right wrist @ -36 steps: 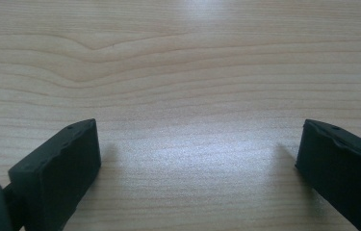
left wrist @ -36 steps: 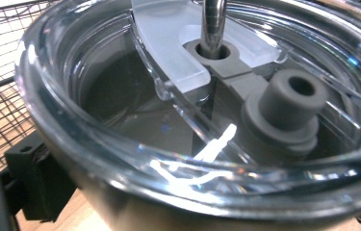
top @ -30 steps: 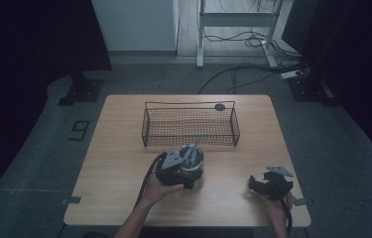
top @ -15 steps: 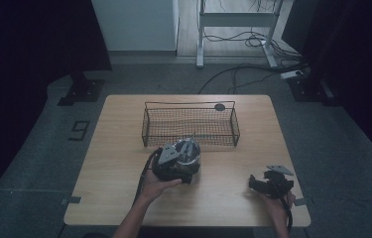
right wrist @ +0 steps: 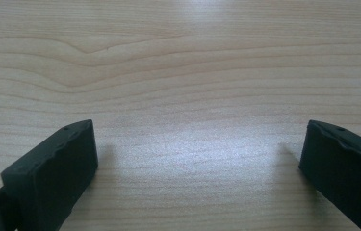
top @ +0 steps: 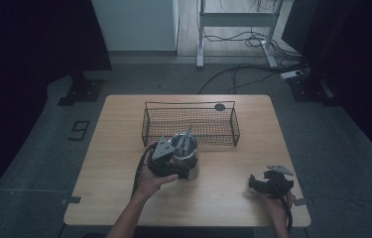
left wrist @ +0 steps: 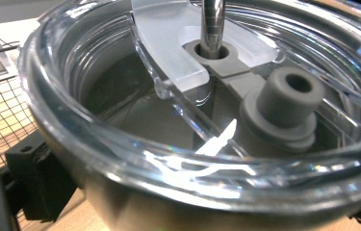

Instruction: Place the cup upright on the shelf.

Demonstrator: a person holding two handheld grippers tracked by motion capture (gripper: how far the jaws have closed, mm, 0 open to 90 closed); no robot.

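A dim room with a grey floor surrounds a pale wooden counter [top: 223, 198], cables trailing past a desk frame behind it. At the far middle of the counter stands a black wire basket [top: 191, 124], which looks empty, though the mesh is too fine and the light too low to be sure.

The left gripper [top: 166, 161] is clamped around a steel tumbler [top: 186, 151], its jaws spread wide on the cup's body just below the rim. The left gripper view looks straight down onto the tumbler's clear lid [left wrist: 178, 72], with a metal straw [left wrist: 212, 24] passing through the grey seal. In the high view the tumbler sits just in front of the basket's near wall, apparently lifted off the wood. The right gripper [top: 268, 184] rests at the near right of the counter, jaws open with nothing but bare wood between them.

The pick-up seems done; what remains, by my reading, is carrying the tumbler over the near wall and setting it down inside the basket.

The near wall is the edge to mind: the cup's base must clear it, and the straw leans toward the basket. Inside there is ample room to either side. The right gripper is well apart, and the counter edges are far from the carrying path.
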